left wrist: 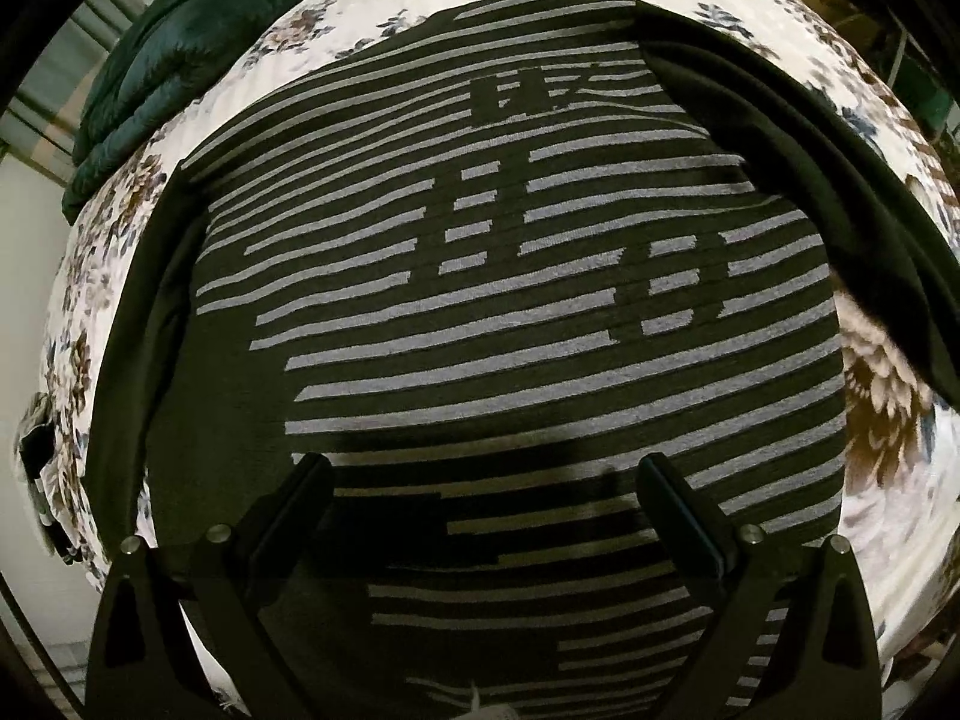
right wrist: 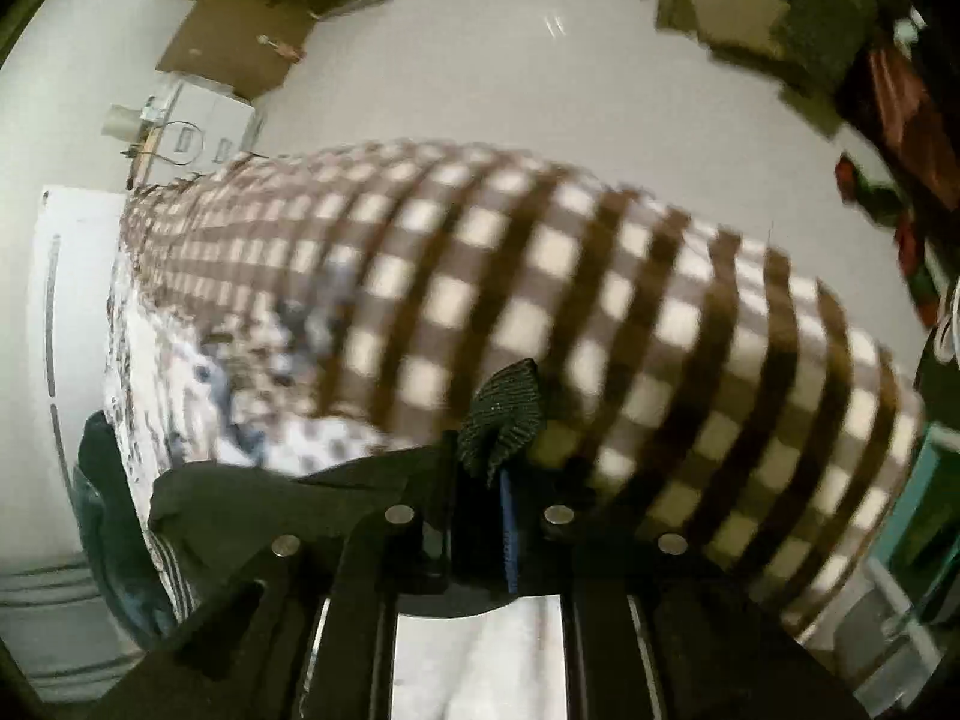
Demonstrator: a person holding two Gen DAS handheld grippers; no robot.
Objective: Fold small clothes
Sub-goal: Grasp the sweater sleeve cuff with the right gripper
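Between right tongs (right wrist: pixel 480 468), ribbed cuff (right wrist: pixel 504 414)

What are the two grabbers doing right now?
Left gripper: open, above the striped shirt, holding nothing.
Right gripper: shut on a ribbed black cloth edge.

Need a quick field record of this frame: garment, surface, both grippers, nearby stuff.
garment: black top with grey stripes, spread flat, striped side up
surface: white floral bedcover under the garment
left gripper: open, above the striped top, nothing between its fingers
right gripper: shut on a black ribbed fabric edge; whether that edge belongs to the striped top cannot be told
near right gripper: brown-and-white checked blanket, blurred
other: dark green quilted blanket at the far left of the bed
fold state: no fold visible on the striped panel
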